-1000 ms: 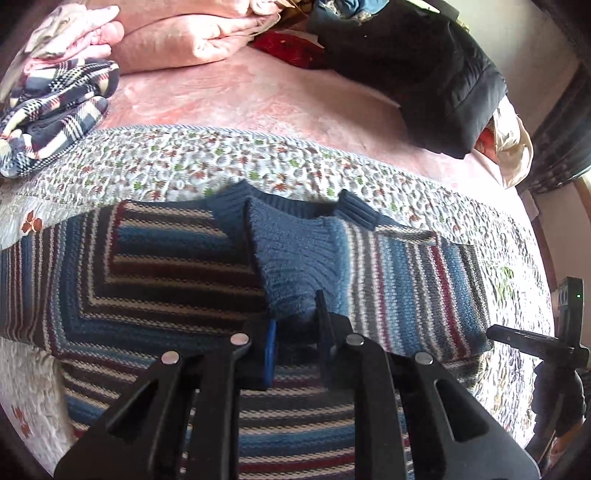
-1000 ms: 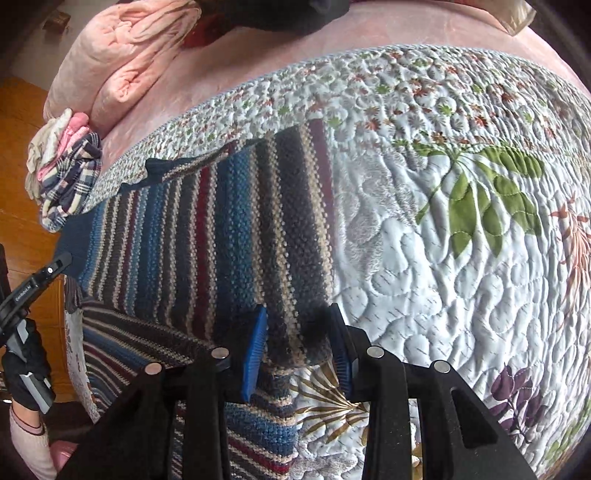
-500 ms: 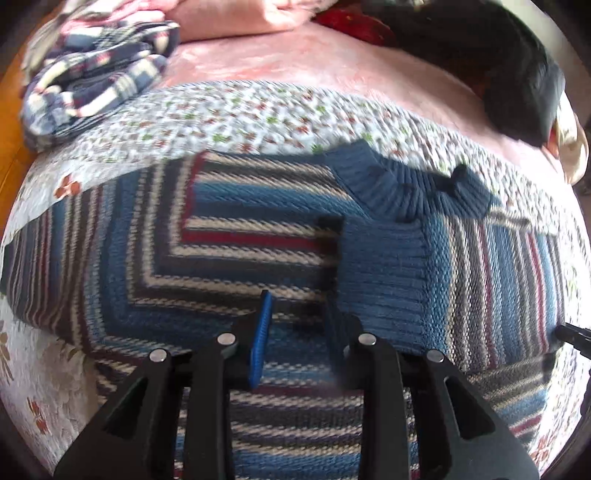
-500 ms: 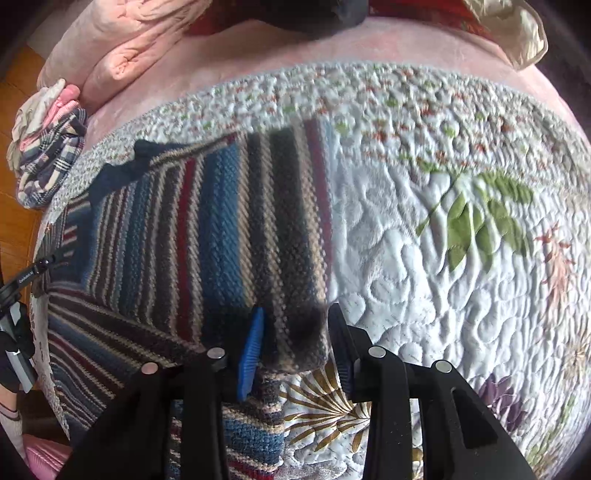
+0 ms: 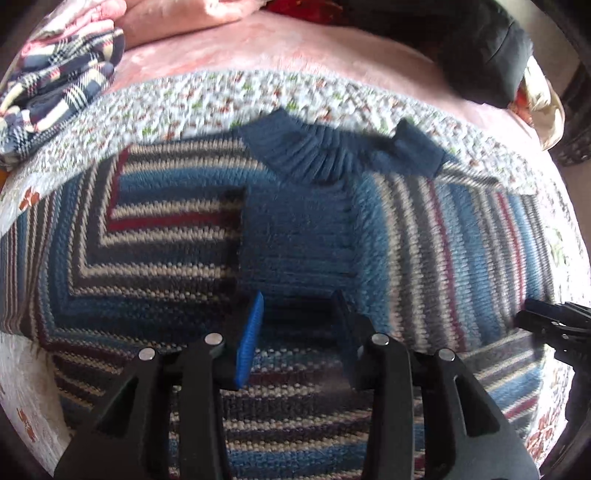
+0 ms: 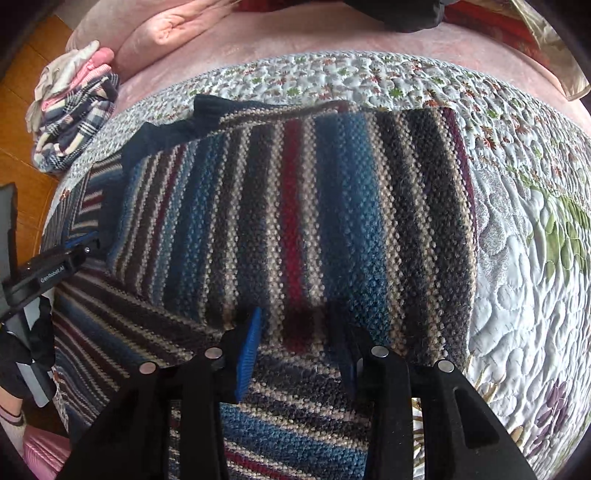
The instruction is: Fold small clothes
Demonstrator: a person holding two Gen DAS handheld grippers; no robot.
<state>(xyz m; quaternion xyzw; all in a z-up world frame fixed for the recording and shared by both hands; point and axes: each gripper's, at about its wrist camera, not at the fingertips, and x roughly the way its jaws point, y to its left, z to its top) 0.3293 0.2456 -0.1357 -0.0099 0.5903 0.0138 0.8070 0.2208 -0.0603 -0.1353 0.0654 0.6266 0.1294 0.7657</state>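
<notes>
A striped knit sweater (image 5: 155, 258) in blue, grey, cream and dark red lies flat on the floral quilt (image 5: 207, 99). Its sleeve is folded across the body, and the blue ribbed cuff (image 5: 295, 236) rests at the chest below the blue collar (image 5: 306, 155). My left gripper (image 5: 299, 325) hovers open just before the cuff, holding nothing. In the right wrist view, the folded sleeve (image 6: 332, 206) spreads wide, and my right gripper (image 6: 295, 325) stands open over its near edge. The left gripper (image 6: 51, 273) shows at that view's left edge.
A pile of folded plaid and pink clothes (image 5: 55, 81) sits at the quilt's far left. A pink blanket (image 6: 173, 33) and a black jacket (image 5: 487, 48) lie at the back of the bed. Wooden floor (image 6: 22, 162) shows past the left side. Bare quilt (image 6: 524, 277) lies right of the sweater.
My left gripper let go of the blue cuff, which now lies flat on the sweater's chest. My right gripper shifted left from the sleeve's edge to over the sleeve's middle.
</notes>
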